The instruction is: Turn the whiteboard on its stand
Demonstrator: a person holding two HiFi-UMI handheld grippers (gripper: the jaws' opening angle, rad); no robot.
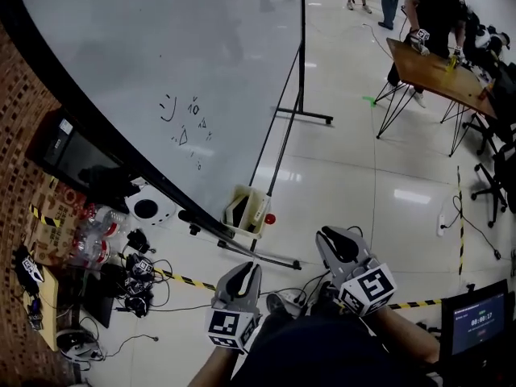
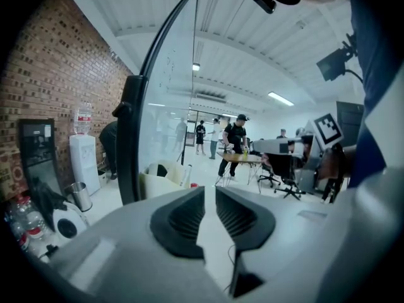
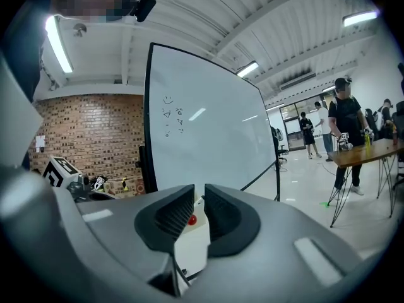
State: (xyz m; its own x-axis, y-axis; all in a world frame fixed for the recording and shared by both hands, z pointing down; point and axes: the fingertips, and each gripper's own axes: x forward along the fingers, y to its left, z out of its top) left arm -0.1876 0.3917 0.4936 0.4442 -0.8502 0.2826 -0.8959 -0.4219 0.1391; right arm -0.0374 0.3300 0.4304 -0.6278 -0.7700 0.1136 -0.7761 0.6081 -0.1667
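Observation:
The big whiteboard (image 1: 161, 71) hangs in its black frame on a wheeled stand (image 1: 302, 115), with a few small marks drawn on its face. The left gripper view shows the whiteboard (image 2: 167, 106) almost edge-on; the right gripper view shows the whiteboard (image 3: 202, 125) face-on. A pale holder (image 1: 246, 212) with a red ball (image 1: 270, 218) sits at its lower corner. My left gripper (image 1: 246, 271) (image 2: 209, 194) and right gripper (image 1: 339, 239) (image 3: 199, 194) are held low near my body, short of the board. Both have their jaws almost together with nothing between them.
Water bottles (image 1: 93, 232), cables (image 1: 137, 276) and boxes lie on the floor by the brick wall (image 1: 20, 135) at left. Yellow-black tape (image 1: 189, 280) crosses the floor. A person (image 1: 435, 6) works at a wooden table (image 1: 427, 67) at far right, with black chairs (image 1: 500, 176) and a screen (image 1: 480, 321) nearby.

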